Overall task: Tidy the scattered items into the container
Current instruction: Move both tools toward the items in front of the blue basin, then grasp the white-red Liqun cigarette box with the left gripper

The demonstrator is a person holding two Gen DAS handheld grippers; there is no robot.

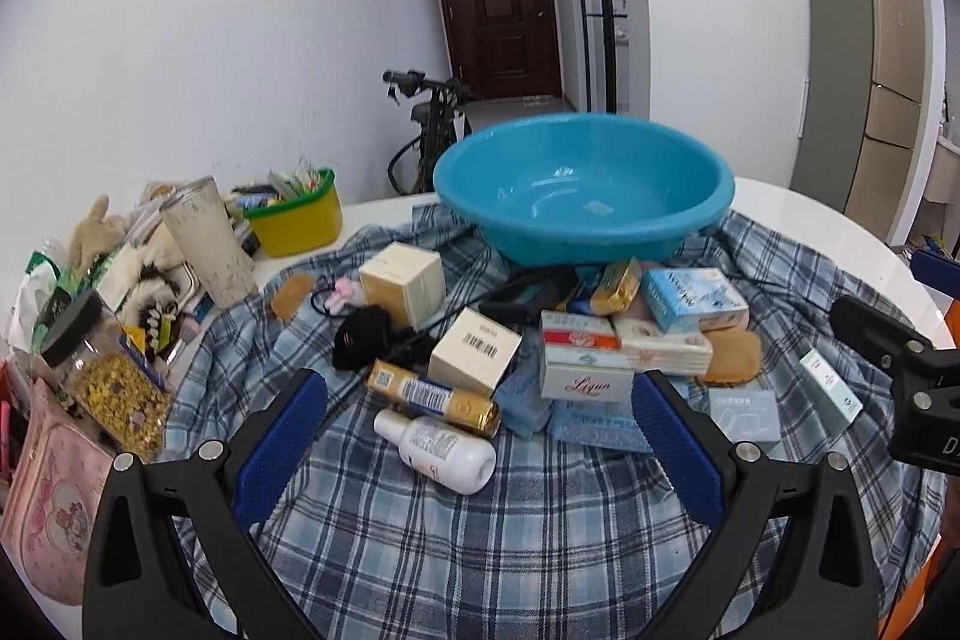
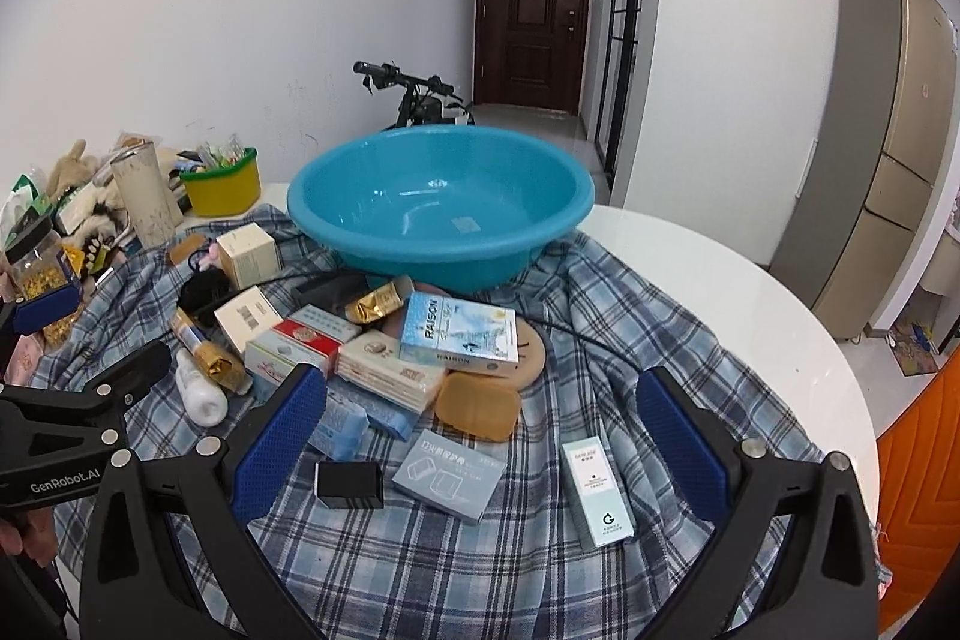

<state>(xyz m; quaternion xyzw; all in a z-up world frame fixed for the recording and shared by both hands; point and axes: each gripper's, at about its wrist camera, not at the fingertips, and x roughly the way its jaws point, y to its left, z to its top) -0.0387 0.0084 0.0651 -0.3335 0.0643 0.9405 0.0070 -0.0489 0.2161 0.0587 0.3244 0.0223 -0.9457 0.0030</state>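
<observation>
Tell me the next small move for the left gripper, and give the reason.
Probably lower the left hand-held gripper onto the white bottle and close. Its jaws are open and empty, the bottle lies on its side on the plaid cloth right between them, and the blue basin behind the pile holds nothing yet.

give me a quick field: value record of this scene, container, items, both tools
container: blue basin, upright at the far side of the plaid cloth, nothing visible inside
items: boxes, packets and a white bottle scattered on the cloth in front of the basin
nearest right tool: pale flat box, tall white box
left tool: open, empty, white bottle between its fingers
right tool: open, empty
progress: no item in the basin yet
</observation>
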